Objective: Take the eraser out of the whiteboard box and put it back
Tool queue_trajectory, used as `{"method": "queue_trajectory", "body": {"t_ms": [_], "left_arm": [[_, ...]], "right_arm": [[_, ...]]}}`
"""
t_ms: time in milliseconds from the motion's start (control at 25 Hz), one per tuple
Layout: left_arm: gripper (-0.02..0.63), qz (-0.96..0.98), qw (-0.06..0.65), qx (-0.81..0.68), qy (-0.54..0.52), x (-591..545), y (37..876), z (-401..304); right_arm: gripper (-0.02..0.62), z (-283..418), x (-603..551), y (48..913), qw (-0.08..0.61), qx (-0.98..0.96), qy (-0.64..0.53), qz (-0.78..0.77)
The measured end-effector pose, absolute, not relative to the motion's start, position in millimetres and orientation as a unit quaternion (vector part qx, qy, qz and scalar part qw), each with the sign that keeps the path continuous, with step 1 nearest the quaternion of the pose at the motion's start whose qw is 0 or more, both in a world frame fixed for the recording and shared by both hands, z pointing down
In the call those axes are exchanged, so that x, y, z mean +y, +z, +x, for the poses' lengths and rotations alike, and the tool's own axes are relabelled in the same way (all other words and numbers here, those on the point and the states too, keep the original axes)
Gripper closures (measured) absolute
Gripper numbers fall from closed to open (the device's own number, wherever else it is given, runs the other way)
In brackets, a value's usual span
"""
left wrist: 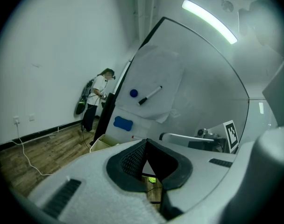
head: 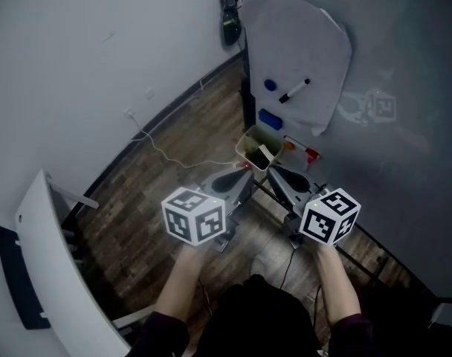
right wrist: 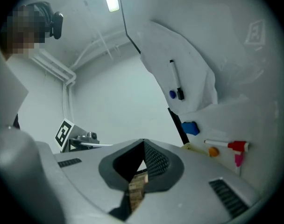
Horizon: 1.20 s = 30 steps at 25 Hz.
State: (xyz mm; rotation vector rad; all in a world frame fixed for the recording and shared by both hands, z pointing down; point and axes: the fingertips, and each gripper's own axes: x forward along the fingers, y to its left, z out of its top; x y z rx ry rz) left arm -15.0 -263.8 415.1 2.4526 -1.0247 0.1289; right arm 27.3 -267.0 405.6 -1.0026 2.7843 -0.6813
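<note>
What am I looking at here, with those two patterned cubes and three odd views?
No robot arm: a person holds two two-jaw grippers; each marked cube is part of one. The head view comes from a camera on the person's head, looking down. The other two come from cameras riding on the left gripper and right gripper, looking along their jaws. Both pairs of jaws are together with nothing between them. Ahead stands a whiteboard with a marker and, by its lower edge, a cream box holding a dark item, possibly the eraser.

Wood floor (head: 137, 192), white wall (head: 85, 43), ceiling strip light (left wrist: 209, 20).
</note>
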Motion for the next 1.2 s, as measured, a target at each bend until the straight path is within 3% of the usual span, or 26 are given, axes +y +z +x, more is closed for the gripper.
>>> {"method": "queue_trajectory", "body": {"t_ms": [600,1000,1200], "left_arm": [[0.600,0.895,0.247,-0.367,0.057,-281.9,434.0,-14.4],[0.600,0.896,0.269,-0.347,0.067,-298.7,468.6,-13.0],[0.600,0.895,0.277,-0.343,0.070,-305.9,475.8,-19.9]], "right_arm": [[0.587,36.6,-301.9,442.8,0.003,0.911,-0.177,-0.373],[0.458,30.9,-336.3,488.7,-0.072,0.898,-0.144,-0.409],[0.430,26.8,-351.5,507.2,-0.100,0.893,-0.137,-0.417]]}}
